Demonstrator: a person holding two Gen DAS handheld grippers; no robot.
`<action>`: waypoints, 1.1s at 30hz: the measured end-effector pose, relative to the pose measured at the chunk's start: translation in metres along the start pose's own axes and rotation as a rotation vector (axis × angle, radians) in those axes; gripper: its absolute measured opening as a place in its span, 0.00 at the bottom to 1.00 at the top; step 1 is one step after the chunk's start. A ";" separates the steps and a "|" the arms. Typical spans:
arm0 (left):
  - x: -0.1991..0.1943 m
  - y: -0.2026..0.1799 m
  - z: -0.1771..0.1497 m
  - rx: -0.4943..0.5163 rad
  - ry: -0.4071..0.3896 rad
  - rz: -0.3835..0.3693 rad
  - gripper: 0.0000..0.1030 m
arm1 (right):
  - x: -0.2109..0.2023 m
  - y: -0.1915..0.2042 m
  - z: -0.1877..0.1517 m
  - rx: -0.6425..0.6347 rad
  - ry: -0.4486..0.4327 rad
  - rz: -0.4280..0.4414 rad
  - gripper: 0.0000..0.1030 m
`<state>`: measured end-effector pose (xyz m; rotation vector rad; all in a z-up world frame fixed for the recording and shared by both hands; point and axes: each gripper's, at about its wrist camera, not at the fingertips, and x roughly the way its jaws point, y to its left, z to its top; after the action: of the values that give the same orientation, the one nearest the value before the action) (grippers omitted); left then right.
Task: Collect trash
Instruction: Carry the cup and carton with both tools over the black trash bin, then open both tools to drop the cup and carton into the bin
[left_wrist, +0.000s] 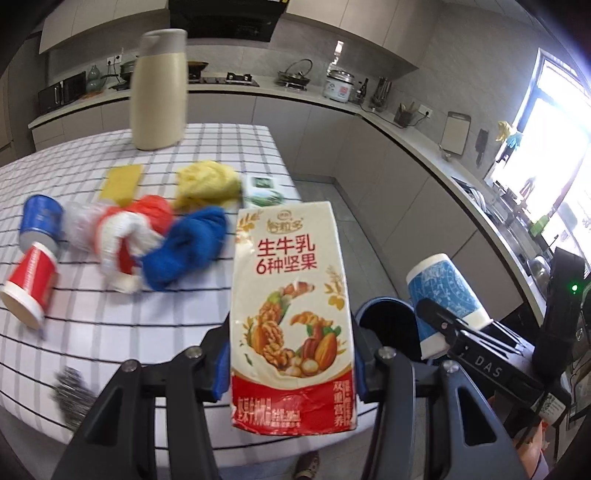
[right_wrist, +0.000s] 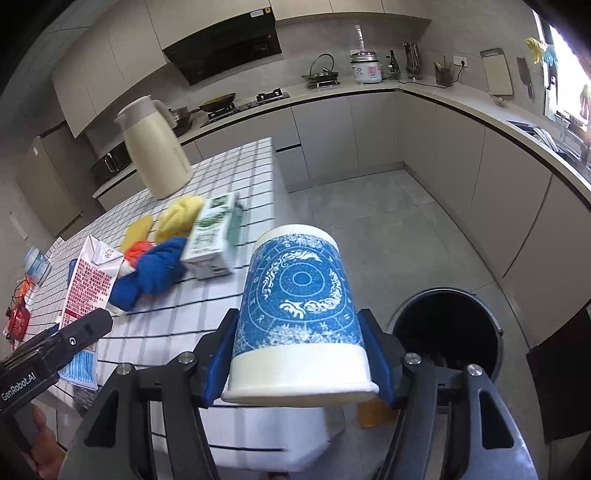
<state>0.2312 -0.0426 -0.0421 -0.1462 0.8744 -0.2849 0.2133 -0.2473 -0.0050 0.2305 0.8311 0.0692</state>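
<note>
My left gripper (left_wrist: 291, 363) is shut on a cream and red milk carton (left_wrist: 291, 314), held upright over the table's right edge; the carton also shows in the right wrist view (right_wrist: 88, 284). My right gripper (right_wrist: 299, 354) is shut on a blue and white paper cup (right_wrist: 299, 310), upside down, held left of a round dark trash bin (right_wrist: 447, 332) on the floor. The cup (left_wrist: 445, 295) and bin (left_wrist: 386, 321) also show in the left wrist view. On the checked table (left_wrist: 110, 332) lie a red cup (left_wrist: 31, 284), a blue cup (left_wrist: 38, 219) and a green and white carton (right_wrist: 212, 236).
A cream thermos jug (left_wrist: 159, 92) stands at the table's far side. Blue (left_wrist: 188, 247), yellow (left_wrist: 207, 182) and red-white (left_wrist: 125, 236) cloths and a yellow sponge (left_wrist: 122, 182) lie mid-table. A steel scourer (left_wrist: 72, 395) sits at the near edge. Kitchen counters (right_wrist: 480, 110) run behind and to the right.
</note>
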 end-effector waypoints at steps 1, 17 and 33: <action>0.005 -0.011 0.000 0.003 0.001 -0.005 0.50 | -0.002 -0.013 0.001 0.000 0.002 -0.003 0.63; 0.146 -0.163 -0.042 0.085 0.156 -0.137 0.50 | 0.017 -0.230 -0.030 0.080 0.095 -0.145 0.63; 0.231 -0.186 -0.064 0.073 0.294 -0.051 0.61 | 0.119 -0.289 -0.056 0.065 0.230 -0.105 0.69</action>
<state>0.2872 -0.2911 -0.2073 -0.0590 1.1508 -0.3923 0.2439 -0.5003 -0.1942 0.2424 1.0738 -0.0310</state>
